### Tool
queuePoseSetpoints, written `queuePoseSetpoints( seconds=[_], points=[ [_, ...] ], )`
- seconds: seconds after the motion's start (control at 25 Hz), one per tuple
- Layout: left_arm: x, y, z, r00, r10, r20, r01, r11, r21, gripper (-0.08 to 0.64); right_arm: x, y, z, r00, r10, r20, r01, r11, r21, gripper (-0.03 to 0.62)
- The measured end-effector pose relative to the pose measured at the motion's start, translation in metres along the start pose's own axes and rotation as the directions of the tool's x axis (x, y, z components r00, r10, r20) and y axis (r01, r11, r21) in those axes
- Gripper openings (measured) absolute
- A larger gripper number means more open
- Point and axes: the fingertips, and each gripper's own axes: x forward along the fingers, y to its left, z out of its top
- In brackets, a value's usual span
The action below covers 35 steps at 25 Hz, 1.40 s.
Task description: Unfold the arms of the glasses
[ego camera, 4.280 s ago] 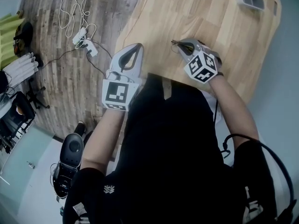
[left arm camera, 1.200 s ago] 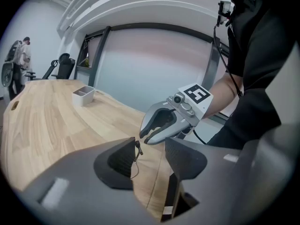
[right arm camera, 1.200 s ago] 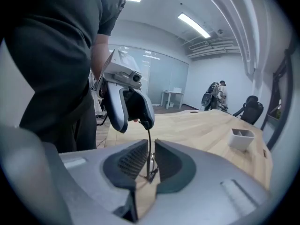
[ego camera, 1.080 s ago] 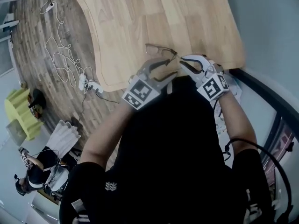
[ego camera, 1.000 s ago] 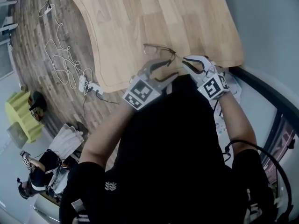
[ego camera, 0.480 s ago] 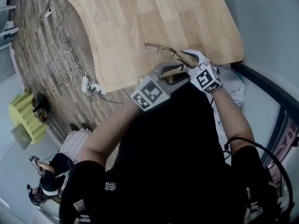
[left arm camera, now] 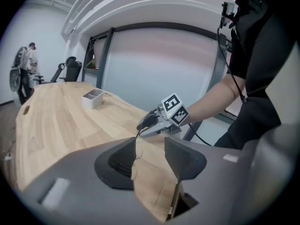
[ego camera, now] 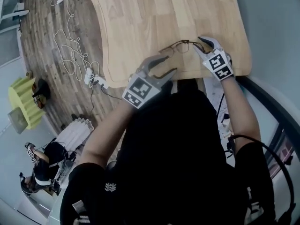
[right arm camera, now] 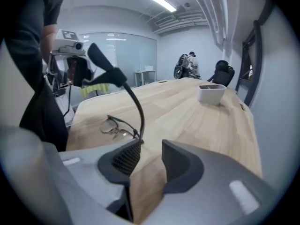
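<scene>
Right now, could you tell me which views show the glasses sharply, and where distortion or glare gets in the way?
Right gripper view: the glasses are sharp on the table, one arm looming dark near the lens; the ceiling light glares. Head view: fisheye bends the table edge, glasses tiny. Left gripper view: dark corners, soft fingers, bright wall behind.

Pale straight-grained wooden table top (ego camera: 154, 13). Thin dark metal-framed glasses (ego camera: 176, 46) are set off against it, and the lenses are seen clear. Matt grey plastic left gripper (ego camera: 169, 63), its cube faced in white with black square markers. Grey-brown plank floor (ego camera: 42, 32) is crossed by looped white cable (ego camera: 70, 50). Small rectangular tray (right arm camera: 211, 93) is rendered white. Black short-sleeved shirt (ego camera: 178, 149), unpatterned.
</scene>
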Motion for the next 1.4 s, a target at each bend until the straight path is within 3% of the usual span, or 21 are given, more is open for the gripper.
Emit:
queuePoseSetpoints(
  seconds=[0.12, 0.24, 0.36, 0.48, 0.6, 0.72, 0.92, 1.2, 1.4],
  points=[
    [-0.006, 0.032, 0.002, 0.993, 0.121, 0.009, -0.121, 0.992, 0.016, 0.169, 0.002, -0.026, 0.008, 0.997, -0.074, -0.012, 0.074, 0.996, 0.042, 0.133],
    [0.006, 0.059, -0.007, 0.977, 0.208, -0.046, -0.206, 0.978, 0.034, 0.161, -0.008, -0.009, 0.004, 0.998, -0.051, -0.031, 0.052, 0.998, 0.046, 0.133],
    [0.031, 0.079, -0.018, 0.964, 0.257, -0.07, -0.254, 0.966, 0.049, 0.107, -0.031, 0.016, -0.014, 0.998, -0.035, -0.057, 0.04, 0.995, 0.095, 0.133],
    [0.062, 0.087, -0.041, 0.957, 0.227, -0.178, -0.226, 0.974, 0.029, 0.091, -0.054, 0.031, -0.033, 0.997, -0.046, -0.068, 0.058, 0.981, 0.186, 0.133],
    [0.084, 0.086, -0.065, 0.935, 0.18, -0.306, -0.184, 0.983, 0.016, 0.092, -0.066, 0.04, -0.052, 0.994, -0.058, -0.092, 0.077, 0.973, 0.218, 0.133],
    [0.092, 0.085, -0.074, 0.927, 0.178, -0.331, -0.179, 0.983, 0.026, 0.081, -0.069, 0.04, -0.068, 0.99, -0.078, -0.12, 0.108, 0.957, 0.269, 0.133],
    [0.095, 0.083, -0.073, 0.936, 0.174, -0.306, -0.168, 0.985, 0.048, 0.035, -0.065, 0.045, -0.059, 0.993, -0.078, -0.092, 0.101, 0.954, 0.282, 0.133],
    [0.073, 0.074, -0.056, 0.973, 0.148, -0.179, -0.14, 0.989, 0.055, 0.035, -0.053, 0.06, 0.009, 0.998, -0.003, 0.061, -0.014, 0.964, 0.267, 0.133],
    [0.055, 0.063, -0.041, 0.991, 0.118, -0.07, -0.113, 0.991, 0.073, 0.035, -0.041, 0.059, 0.056, 0.982, 0.029, 0.185, -0.093, 0.933, 0.348, 0.133]
  ],
)
